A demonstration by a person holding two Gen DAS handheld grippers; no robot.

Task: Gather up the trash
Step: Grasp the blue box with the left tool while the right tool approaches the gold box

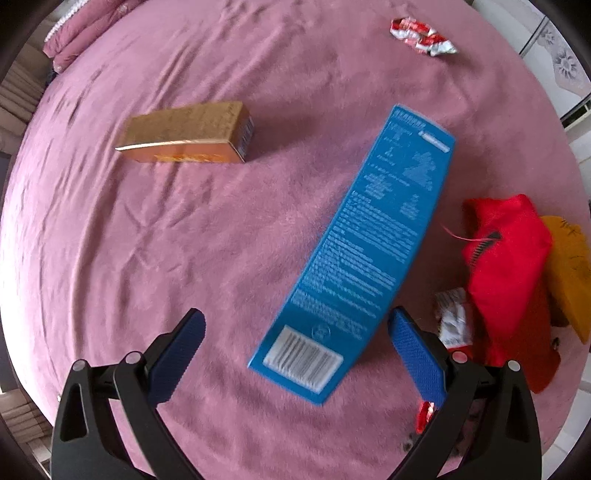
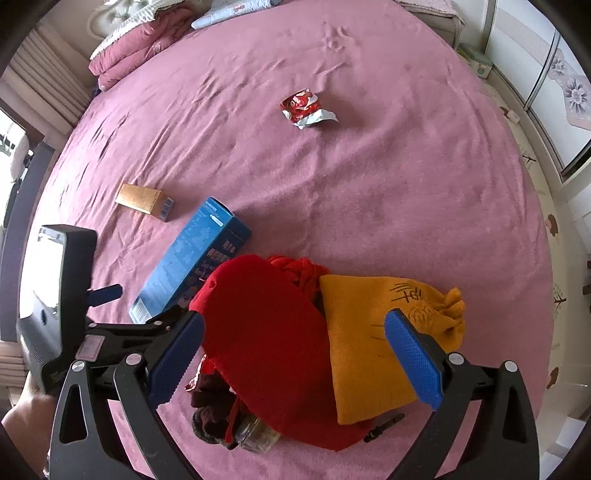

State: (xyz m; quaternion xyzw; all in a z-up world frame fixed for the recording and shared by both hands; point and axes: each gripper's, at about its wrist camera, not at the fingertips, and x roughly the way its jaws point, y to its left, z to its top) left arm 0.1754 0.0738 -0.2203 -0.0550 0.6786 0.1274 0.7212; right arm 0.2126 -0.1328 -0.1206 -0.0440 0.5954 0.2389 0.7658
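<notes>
A long blue carton point(image 1: 362, 243) lies on the pink bedspread point(image 1: 184, 240), its barcode end between my left gripper's point(image 1: 295, 343) open fingers, not clamped. It also shows in the right wrist view point(image 2: 184, 258). A gold box point(image 1: 188, 133) lies further off; it also shows in the right wrist view point(image 2: 144, 201). A crumpled red and silver wrapper point(image 1: 423, 36) lies far off, also in the right wrist view point(image 2: 306, 109). My right gripper point(image 2: 295, 343) is open above a red cloth bag point(image 2: 266, 332) and a yellow cloth bag point(image 2: 373, 332).
The red bag point(image 1: 506, 258) and yellow bag point(image 1: 569, 269) lie right of the carton, with a small wrapper point(image 1: 452, 317) beside them. A jar point(image 2: 258, 437) and dark cloth point(image 2: 210, 406) sit by the red bag. Folded pink bedding point(image 2: 136, 44) lies at the far edge.
</notes>
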